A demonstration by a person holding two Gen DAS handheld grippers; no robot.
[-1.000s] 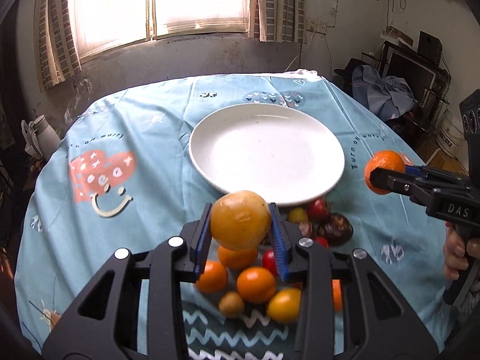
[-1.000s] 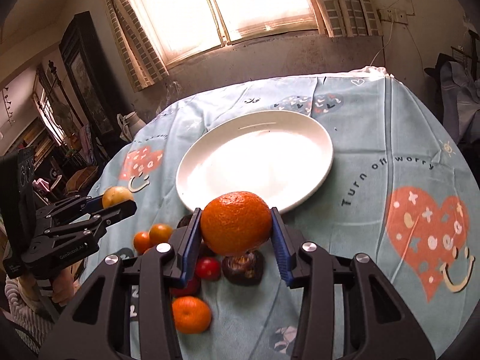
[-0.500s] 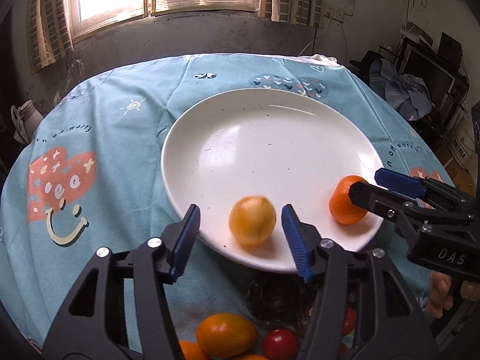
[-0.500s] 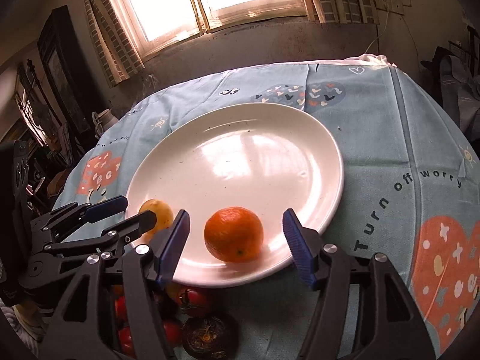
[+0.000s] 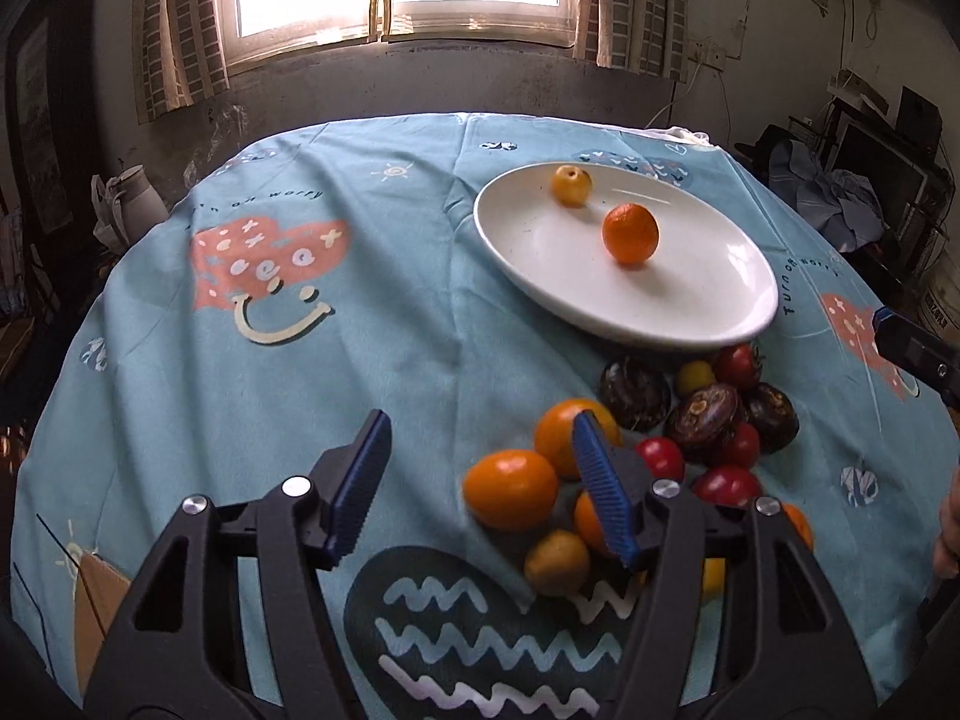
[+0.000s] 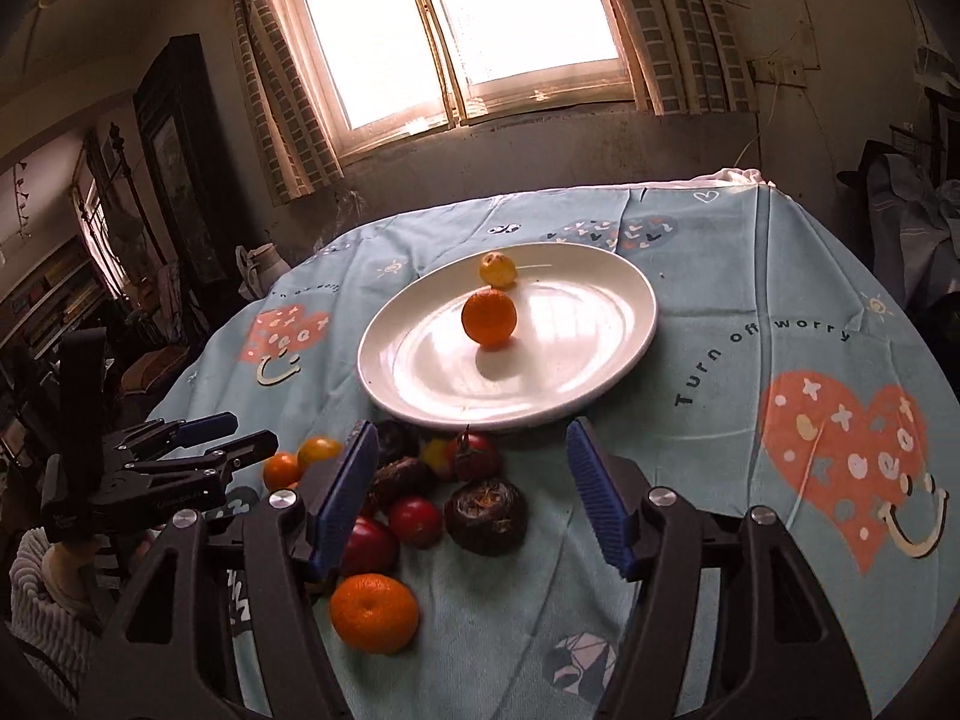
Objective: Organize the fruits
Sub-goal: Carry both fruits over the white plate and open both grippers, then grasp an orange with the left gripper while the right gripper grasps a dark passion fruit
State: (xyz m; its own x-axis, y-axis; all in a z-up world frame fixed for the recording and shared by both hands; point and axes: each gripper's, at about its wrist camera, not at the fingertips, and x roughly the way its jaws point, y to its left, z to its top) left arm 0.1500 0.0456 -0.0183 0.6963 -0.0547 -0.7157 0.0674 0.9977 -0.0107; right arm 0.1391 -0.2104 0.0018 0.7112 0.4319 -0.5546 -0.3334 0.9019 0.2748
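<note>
Left hand-held gripper (image 5: 480, 480) open, empty, over worktop (image 5: 300, 360) near side of plate (image 5: 690, 324); right hand-held gripper (image 6: 468, 495) likewise. Orange (image 5: 630, 234), yellow fruit (image 5: 571, 185) on plate. Pile (image 5: 648, 450) beside plate's near rim awaits. Next: each closes on one fruit, probably.

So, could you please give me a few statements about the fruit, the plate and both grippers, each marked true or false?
1. Two fruits lie on the white plate: an orange and a yellow fruit. True.
2. The left gripper holds an orange. False: its jaws are open and hold nothing.
3. The right gripper is open. True.
4. The plate stands on top of the fruit pile. False: the pile lies on the tablecloth beside the plate's near rim.
</note>
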